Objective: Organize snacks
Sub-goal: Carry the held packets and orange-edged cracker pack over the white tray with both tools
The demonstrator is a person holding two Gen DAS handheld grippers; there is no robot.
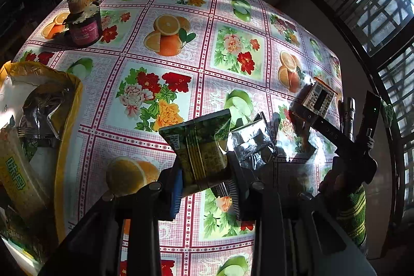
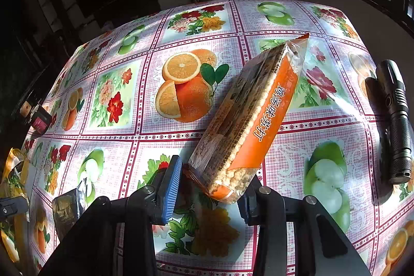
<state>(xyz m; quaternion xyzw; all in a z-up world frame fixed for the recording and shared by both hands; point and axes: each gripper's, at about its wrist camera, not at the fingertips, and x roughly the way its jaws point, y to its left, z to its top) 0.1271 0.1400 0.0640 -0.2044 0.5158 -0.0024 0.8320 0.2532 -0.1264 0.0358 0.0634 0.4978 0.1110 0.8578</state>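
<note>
Blue pads [image 1: 178, 188] of the left gripper [image 1: 207, 188] clamp a green snack packet [image 1: 200, 149] above the fruit-print tablecloth [image 1: 165, 69], with a yellow bag [image 1: 69, 126] of snacks at the left. An orange cracker pack [image 2: 248, 126] lies between the parted jaws of the right gripper [image 2: 209, 188], near a black flashlight [image 2: 398, 120].

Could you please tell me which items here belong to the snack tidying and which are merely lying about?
Part of the job:
green foil snack packet
orange cracker pack
silver foil packet
yellow plastic bag of snacks

Lying about:
black metal torch
dark jar with pink label
</note>
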